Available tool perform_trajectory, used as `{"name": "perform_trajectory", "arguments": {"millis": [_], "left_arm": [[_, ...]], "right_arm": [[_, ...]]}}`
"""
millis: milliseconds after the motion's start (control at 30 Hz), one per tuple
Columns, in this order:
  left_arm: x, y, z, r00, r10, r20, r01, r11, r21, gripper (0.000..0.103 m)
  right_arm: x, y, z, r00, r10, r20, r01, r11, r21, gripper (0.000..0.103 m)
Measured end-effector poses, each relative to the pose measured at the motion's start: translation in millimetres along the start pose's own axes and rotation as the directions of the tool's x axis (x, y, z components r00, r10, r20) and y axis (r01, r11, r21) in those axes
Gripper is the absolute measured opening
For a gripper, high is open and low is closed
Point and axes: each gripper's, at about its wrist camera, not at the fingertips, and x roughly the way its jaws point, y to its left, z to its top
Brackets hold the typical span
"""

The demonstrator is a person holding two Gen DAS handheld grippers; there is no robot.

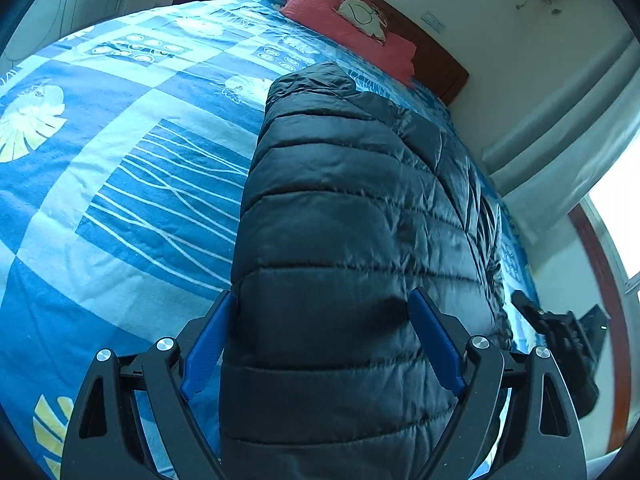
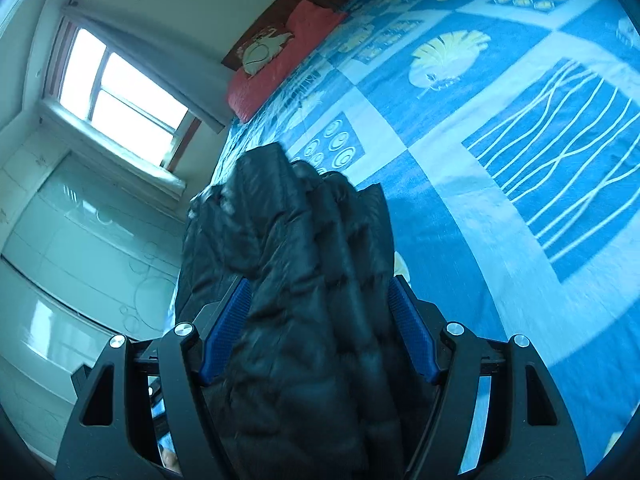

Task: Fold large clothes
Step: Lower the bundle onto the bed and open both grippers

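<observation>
A black quilted puffer jacket (image 1: 352,208) lies along the right side of a bed with a blue patterned cover (image 1: 120,184). My left gripper (image 1: 322,340) has its blue pads on either side of a thick fold of the jacket and grips it. In the right wrist view the jacket (image 2: 304,264) is bunched and lifted off the bed cover (image 2: 500,160). My right gripper (image 2: 320,328) has its blue pads against the bunched fabric on both sides and holds it.
A red pillow (image 1: 352,28) lies at the headboard (image 1: 440,60), and also shows in the right wrist view (image 2: 280,60). A window (image 2: 116,96) and pale wardrobe doors (image 2: 80,240) flank the bed. My right gripper's black body (image 1: 560,344) shows by the bed edge.
</observation>
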Motion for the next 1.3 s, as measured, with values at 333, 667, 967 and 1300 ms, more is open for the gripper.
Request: {"name": "perform_trajectory", "arguments": {"millis": [333,667,967,1300], "left_arm": [[-24.6,-15.3,-24.6,0.997,0.072,0.026,-0.073,0.995,0.066,0.086],[-61.8,-42.1,-65.3,0.975,0.184,0.128,-0.208,0.956,0.205,0.086],[-120.7,-69.8,-87.3,0.935,0.233,0.266,-0.303,0.916,0.263,0.086],[-158.8,-84.7,-110.0,0.927,0.225,0.302,-0.308,0.913,0.267,0.086]], "right_arm": [[-32.7,49.2,-47.2,0.987,-0.160,0.030,0.162,0.953,-0.256,0.071],[-61.3,64.8,-80.5,0.962,-0.261,0.079,0.272,0.902,-0.335,0.072],[-107.6,83.3,-101.4,0.944,-0.296,0.144,0.329,0.871,-0.366,0.081],[-148.7,108.8,-123.5,0.932,-0.288,0.221,0.358,0.835,-0.419,0.086]]}}
